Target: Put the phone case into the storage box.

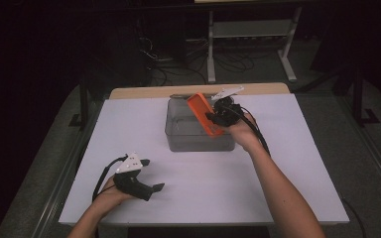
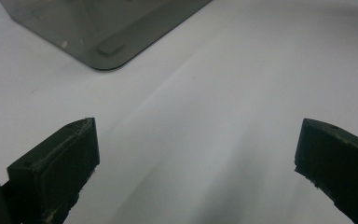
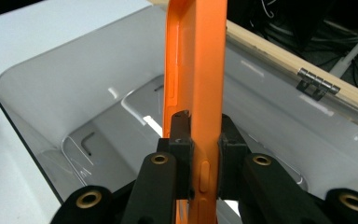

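Orange case — right fingers clamped

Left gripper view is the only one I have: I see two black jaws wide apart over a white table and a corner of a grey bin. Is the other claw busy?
Observer: Yes. The right claw is shut on an orange phone case, pinching one side rail.
Operator: Where is this case, please?
Observer: It hangs tilted over the open grey bin, its lower end inside the rim.
Operator: Is something already in the bin?
Observer: In the right gripper view, the part of the bin floor that shows is bare.
Operator: And my claw?
Observer: The left claw is open near the table's front edge, apart from the bin.
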`<move>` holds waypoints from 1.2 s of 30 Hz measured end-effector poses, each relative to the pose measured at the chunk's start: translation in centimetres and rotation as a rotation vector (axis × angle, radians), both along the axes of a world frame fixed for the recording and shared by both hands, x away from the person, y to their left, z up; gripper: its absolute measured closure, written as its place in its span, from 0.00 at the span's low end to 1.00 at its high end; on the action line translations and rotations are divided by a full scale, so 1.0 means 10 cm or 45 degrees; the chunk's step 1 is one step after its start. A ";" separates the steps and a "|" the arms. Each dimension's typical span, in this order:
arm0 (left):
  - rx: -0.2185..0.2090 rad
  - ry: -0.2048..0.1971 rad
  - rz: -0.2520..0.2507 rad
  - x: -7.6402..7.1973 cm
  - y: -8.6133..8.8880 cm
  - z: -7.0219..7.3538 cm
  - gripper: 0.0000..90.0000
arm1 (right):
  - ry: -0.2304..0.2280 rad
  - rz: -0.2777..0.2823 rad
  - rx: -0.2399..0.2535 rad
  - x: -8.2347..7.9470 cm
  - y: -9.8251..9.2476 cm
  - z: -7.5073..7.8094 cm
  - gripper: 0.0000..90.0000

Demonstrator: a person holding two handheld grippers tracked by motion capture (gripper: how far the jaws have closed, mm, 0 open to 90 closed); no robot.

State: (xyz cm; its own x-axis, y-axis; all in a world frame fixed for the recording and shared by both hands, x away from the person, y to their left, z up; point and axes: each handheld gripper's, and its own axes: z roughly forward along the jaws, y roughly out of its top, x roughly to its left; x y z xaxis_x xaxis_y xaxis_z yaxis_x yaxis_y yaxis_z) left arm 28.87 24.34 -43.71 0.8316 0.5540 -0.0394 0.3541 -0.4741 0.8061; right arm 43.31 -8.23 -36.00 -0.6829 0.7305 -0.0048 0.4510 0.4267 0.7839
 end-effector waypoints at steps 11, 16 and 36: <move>-0.002 -0.001 0.001 0.00 0.00 0.01 0.00 | 0.088 0.008 -0.092 0.05 0.01 0.00 0.87; -0.002 -0.002 0.000 0.00 0.01 0.01 0.00 | 0.121 0.015 -0.132 0.07 0.03 0.02 0.87; -0.008 -0.028 -0.016 0.02 0.01 0.02 0.00 | 0.243 0.062 -0.307 0.19 0.25 0.07 0.87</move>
